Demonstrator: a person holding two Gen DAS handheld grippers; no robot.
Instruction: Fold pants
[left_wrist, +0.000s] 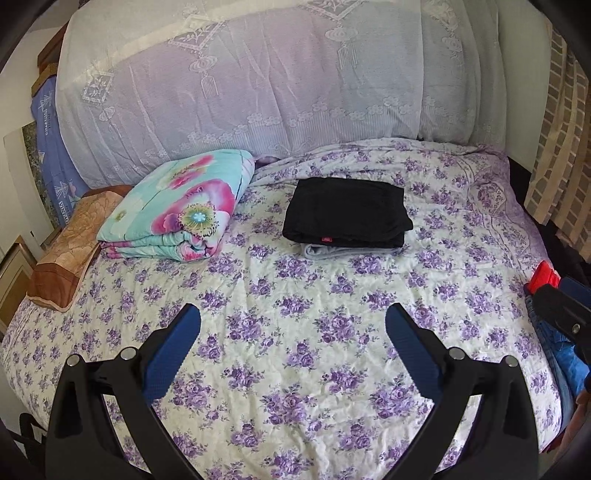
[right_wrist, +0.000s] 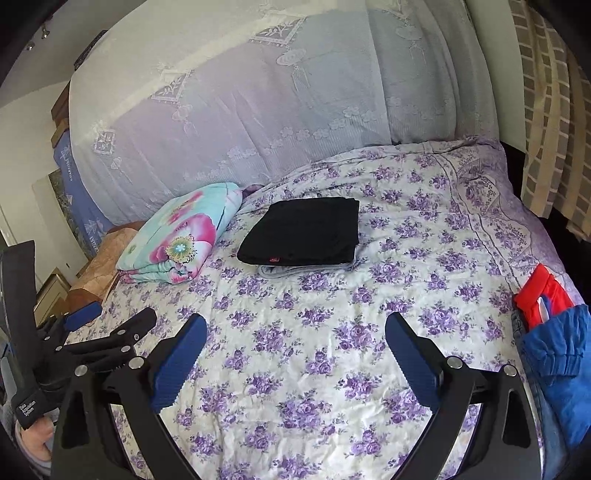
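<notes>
1. Hovering over the bed (left_wrist: 295, 369), I held both tongs apart and empty: left tongs (left_wrist: 293, 325), right tongs (right_wrist: 295, 332).
2. Black pants (left_wrist: 347, 212) lay folded on a grey garment (left_wrist: 332, 251), well beyond my tongs, beside the quilt (left_wrist: 177, 210).
3. That fold looked finished; next, I judged, came fetching the blue clothes (right_wrist: 557, 362) at the right edge.

Ahead of the claw, spread wide: purple-flowered bedsheet (left_wrist: 295, 332). Farther ahead and left, folded turquoise quilt with pink blooms (left_wrist: 177, 210), beside a brown patterned pillow (left_wrist: 70, 243). Beyond, draped white lace cover (left_wrist: 258, 85). Far right, brick-patterned curtain (left_wrist: 561, 147); nearer right, red-and-blue cloth (right_wrist: 546, 332) at the bed's edge.
</notes>
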